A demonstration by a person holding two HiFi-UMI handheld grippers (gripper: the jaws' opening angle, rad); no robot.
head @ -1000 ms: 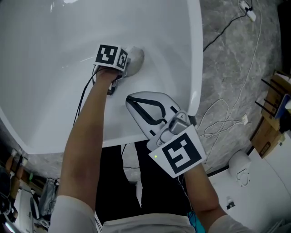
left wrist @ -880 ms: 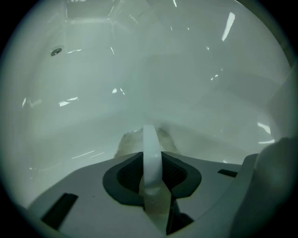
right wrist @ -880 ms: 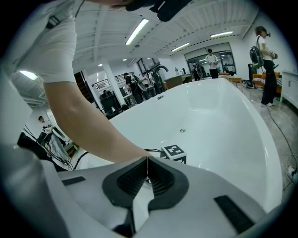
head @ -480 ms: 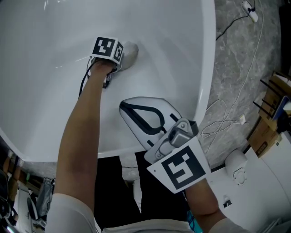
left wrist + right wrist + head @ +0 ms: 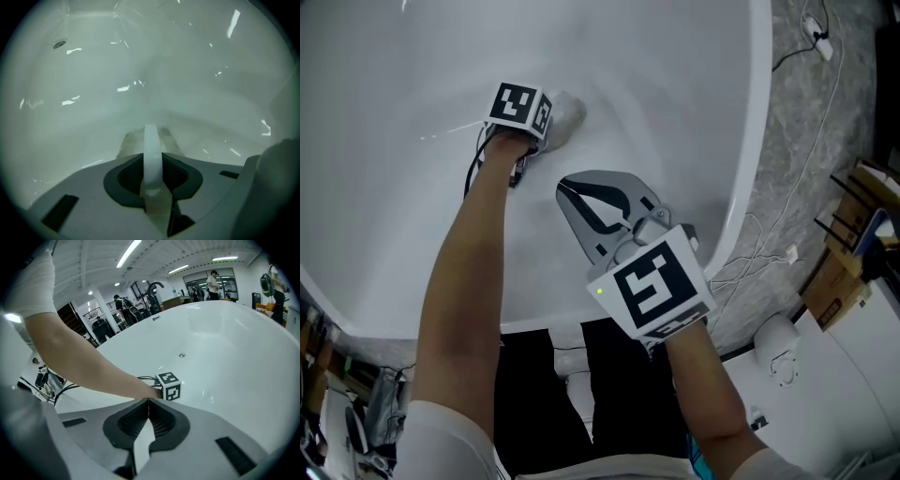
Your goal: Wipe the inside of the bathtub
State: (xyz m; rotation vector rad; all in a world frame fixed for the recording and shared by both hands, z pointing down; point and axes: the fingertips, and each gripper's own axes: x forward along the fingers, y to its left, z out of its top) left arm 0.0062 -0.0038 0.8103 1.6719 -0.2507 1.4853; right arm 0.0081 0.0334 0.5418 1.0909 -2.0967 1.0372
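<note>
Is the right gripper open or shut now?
Shut. In its own view the right gripper has jaws touching, with nothing between them.

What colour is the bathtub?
The bathtub is glossy white all over; the head view shows it best.

Head view: bright, even light; bathtub (image 5: 675, 94) wall near blown-out white, thin glare streaks toward the upper left. Left gripper view: dim, greenish cast, cloth (image 5: 129, 143) soft and low-contrast; black vignette at corners. Right gripper view: lit by ceiling strip lights (image 5: 129, 253); strong fisheye bending, near foreground blurred.
</note>
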